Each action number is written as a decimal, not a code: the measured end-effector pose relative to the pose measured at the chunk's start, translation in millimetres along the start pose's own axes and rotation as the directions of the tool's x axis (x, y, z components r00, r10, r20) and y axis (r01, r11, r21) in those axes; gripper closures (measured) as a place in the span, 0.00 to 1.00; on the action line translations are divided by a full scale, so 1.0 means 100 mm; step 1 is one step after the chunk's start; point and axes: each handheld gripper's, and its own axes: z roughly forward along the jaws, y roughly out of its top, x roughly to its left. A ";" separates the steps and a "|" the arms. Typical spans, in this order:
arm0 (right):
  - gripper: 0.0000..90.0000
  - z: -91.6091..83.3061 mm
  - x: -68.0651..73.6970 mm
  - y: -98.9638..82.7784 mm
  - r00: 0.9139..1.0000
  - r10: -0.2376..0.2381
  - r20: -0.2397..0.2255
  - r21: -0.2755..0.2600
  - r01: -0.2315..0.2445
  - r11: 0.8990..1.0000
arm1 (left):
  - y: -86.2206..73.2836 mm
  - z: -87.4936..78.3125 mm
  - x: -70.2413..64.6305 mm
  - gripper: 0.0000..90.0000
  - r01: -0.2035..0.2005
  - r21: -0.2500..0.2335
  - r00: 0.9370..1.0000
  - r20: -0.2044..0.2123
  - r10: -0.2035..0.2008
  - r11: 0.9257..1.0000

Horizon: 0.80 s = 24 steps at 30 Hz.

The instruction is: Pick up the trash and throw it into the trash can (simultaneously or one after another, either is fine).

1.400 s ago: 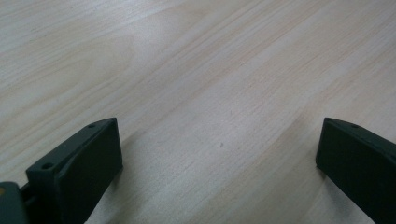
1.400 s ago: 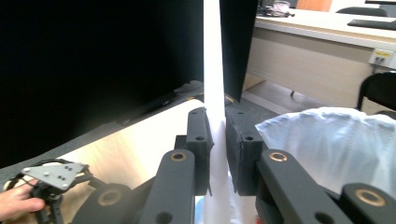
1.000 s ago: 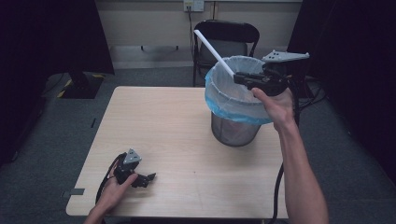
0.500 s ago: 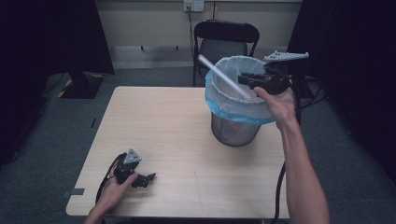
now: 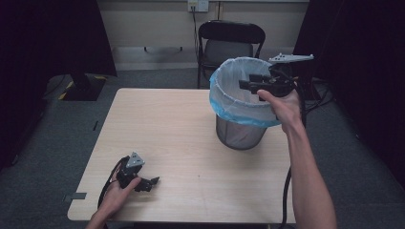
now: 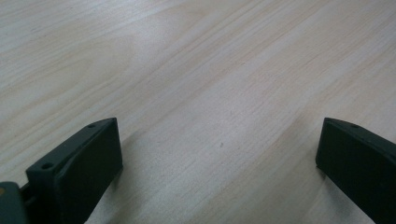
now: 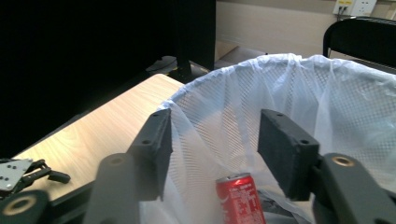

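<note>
Below R fingers (image 7: 285,149): bin (image 7: 327,93) w/ can (image 7: 239,198)

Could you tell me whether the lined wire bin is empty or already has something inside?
Not empty: in the right gripper view, a red can stands inside the bin.

My pale wooden bench (image 5: 191,129) carries a mesh bin (image 5: 239,136) with a blue-edged liner near its far right corner, while my left hand-held gripper (image 5: 152,181) rests at the near left.
</note>
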 end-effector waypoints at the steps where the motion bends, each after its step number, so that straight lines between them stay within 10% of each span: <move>1: 0.42 0.00 0.01 0.00 1.000 0.000 0.000 -0.003 0.000 1.000 | 0.00 0.00 0.00 0.00 0.000 0.000 1.000 0.000 0.000 1.000; 9: 0.20 0.03 0.07 0.02 1.000 0.011 -0.006 -0.028 -0.011 1.000 | 0.00 0.00 0.00 0.00 0.000 0.000 1.000 0.000 0.000 1.000; 24: 0.19 0.01 0.30 -0.04 0.997 -0.061 -0.038 -0.036 0.060 0.998 | 0.00 0.00 0.00 0.00 0.000 0.000 1.000 0.001 0.000 1.000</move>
